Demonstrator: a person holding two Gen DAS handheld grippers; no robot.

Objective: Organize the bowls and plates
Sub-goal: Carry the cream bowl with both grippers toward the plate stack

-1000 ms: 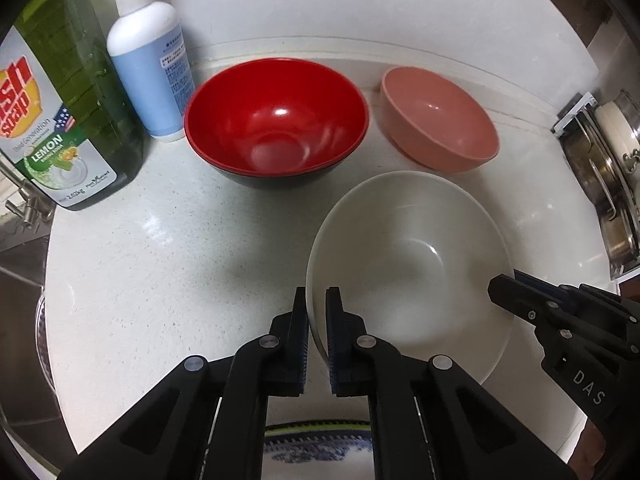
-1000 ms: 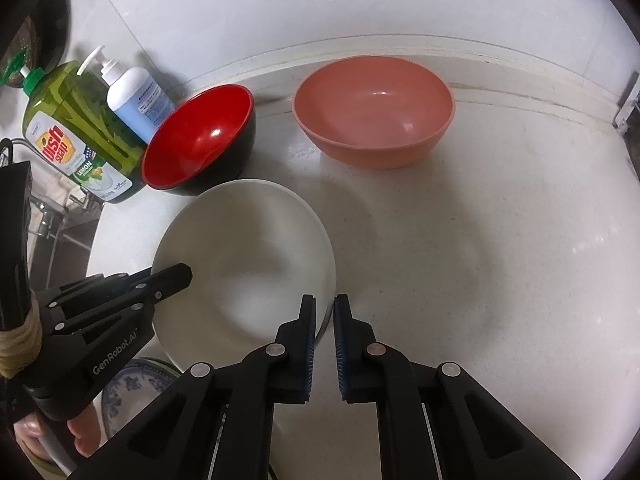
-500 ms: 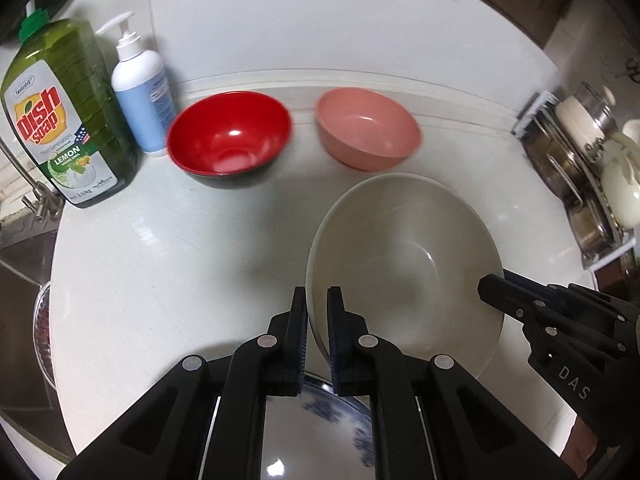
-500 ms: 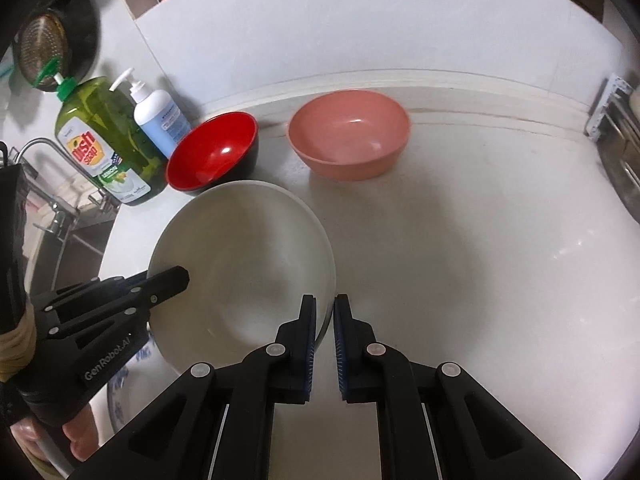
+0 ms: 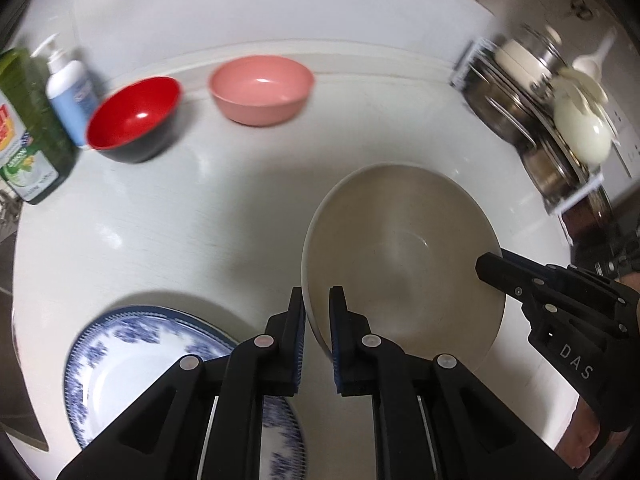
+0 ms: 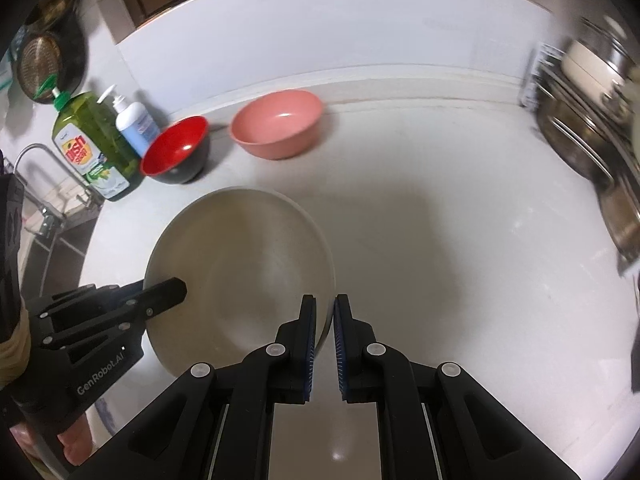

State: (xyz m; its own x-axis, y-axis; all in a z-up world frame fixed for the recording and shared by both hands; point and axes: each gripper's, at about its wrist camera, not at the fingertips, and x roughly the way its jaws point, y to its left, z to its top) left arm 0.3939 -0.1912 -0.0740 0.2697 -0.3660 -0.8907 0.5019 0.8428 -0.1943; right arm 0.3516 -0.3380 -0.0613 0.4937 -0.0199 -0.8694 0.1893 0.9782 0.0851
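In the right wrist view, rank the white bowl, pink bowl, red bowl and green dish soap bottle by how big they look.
1. White bowl, by far largest, though it is also nearest the camera.
2. Pink bowl.
3-4. Red bowl and green dish soap bottle look about alike; I won't rank them.

We read "DAS" on the right gripper (image 5: 490, 270) and "GenRobot.AI" on the left gripper (image 6: 176, 290). The green soap bottle (image 6: 96, 148) says "Dish Soap".

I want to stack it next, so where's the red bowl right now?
In the left wrist view, the glossy red bowl sits far left, between the blue pump bottle and the pink bowl.
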